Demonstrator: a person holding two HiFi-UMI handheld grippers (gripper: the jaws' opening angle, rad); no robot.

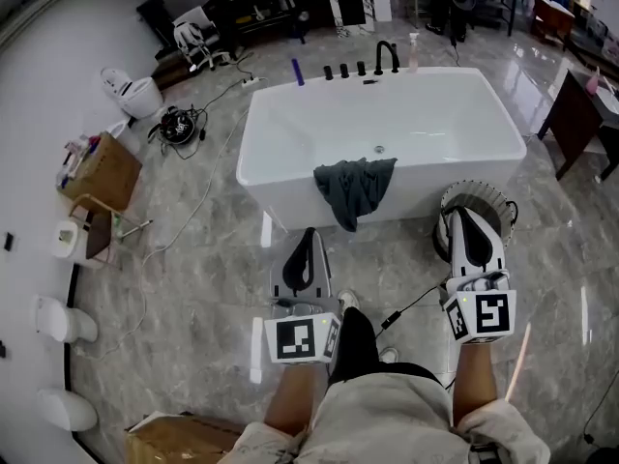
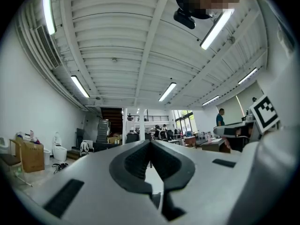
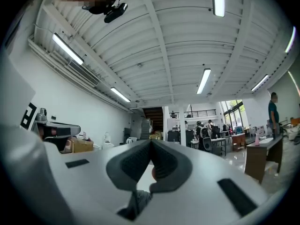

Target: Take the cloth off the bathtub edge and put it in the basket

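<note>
On the near edge of the white bathtub [image 1: 445,165] a dark grey cloth [image 1: 354,189] hangs in soft, crumpled folds, its longer tail down the outer wall. Pinched by only a loose fold, it could slip free and drop to the tiled floor short of the basket [image 1: 481,189], which stands just to its right. The left gripper [image 1: 308,235] and right gripper [image 1: 462,216] wait short of the tub, jaws pressed together, empty.

Cloth [image 1: 354,189] over bathtub edge [image 1: 282,176], basket [image 1: 481,190] right.
</note>
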